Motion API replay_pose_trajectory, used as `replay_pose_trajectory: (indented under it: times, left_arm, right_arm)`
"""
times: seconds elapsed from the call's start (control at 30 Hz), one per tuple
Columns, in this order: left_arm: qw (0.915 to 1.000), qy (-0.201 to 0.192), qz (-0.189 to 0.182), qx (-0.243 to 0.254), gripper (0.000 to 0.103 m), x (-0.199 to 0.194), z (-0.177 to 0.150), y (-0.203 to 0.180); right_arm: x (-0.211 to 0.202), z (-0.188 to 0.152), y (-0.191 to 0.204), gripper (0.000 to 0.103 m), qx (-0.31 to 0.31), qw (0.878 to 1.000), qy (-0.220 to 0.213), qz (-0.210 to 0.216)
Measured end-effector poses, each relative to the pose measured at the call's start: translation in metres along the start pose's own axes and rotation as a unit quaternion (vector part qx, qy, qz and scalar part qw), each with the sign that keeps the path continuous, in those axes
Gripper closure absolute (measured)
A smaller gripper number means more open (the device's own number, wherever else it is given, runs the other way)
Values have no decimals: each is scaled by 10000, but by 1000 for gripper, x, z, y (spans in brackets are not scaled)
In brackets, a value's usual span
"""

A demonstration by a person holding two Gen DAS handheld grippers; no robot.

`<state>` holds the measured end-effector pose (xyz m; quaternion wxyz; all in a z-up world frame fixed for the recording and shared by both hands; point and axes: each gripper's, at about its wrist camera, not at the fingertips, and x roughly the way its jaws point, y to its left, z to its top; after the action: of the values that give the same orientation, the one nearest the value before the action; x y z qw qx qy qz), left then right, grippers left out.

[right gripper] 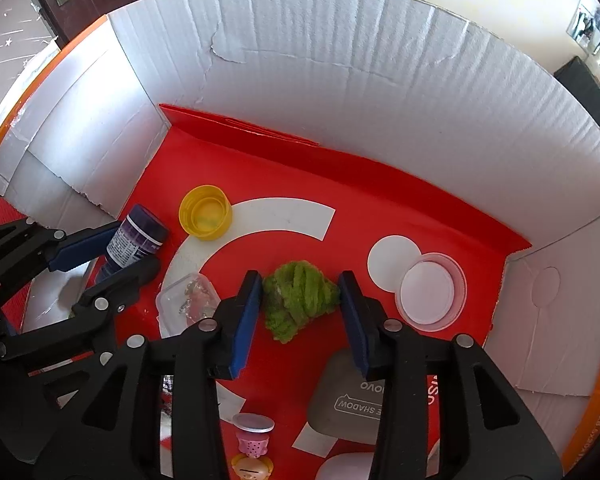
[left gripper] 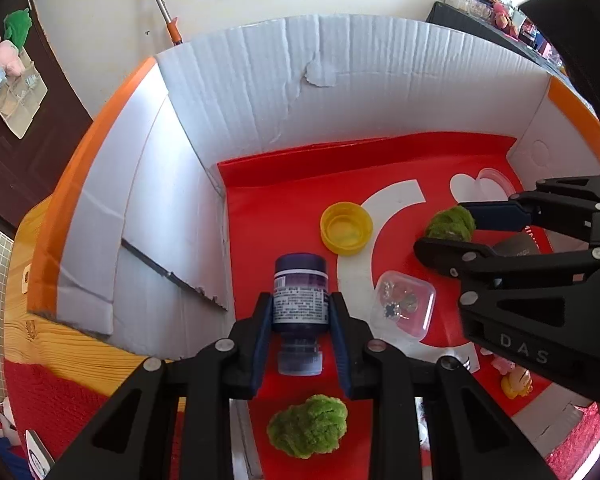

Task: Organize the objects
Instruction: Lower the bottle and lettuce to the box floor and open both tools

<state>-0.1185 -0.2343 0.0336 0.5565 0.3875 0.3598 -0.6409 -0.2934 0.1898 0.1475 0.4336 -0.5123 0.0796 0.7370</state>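
My left gripper (left gripper: 300, 304) is shut on a dark purple bottle (left gripper: 300, 294) with a white label, held over the left part of the white cardboard box (left gripper: 260, 92) with a red floor. My right gripper (right gripper: 300, 286) is closed on a green fuzzy yarn ball (right gripper: 298, 300) over the middle of the box floor; it also shows in the left wrist view (left gripper: 451, 222). A second green fuzzy ball (left gripper: 308, 426) lies below the left gripper.
In the box lie a yellow cap (right gripper: 206, 212), a clear plastic case (right gripper: 186, 304) with small metal parts, a pink-rimmed clear lid (right gripper: 432, 292), a grey pouch (right gripper: 348, 396) and small pink and yellow toys (right gripper: 252, 452). The box stands on a wooden table (left gripper: 40, 320).
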Motion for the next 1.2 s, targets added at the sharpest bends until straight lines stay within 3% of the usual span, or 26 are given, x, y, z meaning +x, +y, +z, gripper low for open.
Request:
replay_pose_trajectory:
  times: [0.23,1.2]
  left_arm:
    - [10000,-15,5,-11,74,2,-3,0]
    - [9999,-102,20,-48,65,0,-7,-2]
  right_arm:
    - [0,8,17,65,5,10000,13,-23]
    - [-23,-3,25,65,-73,10000,-12,-18]
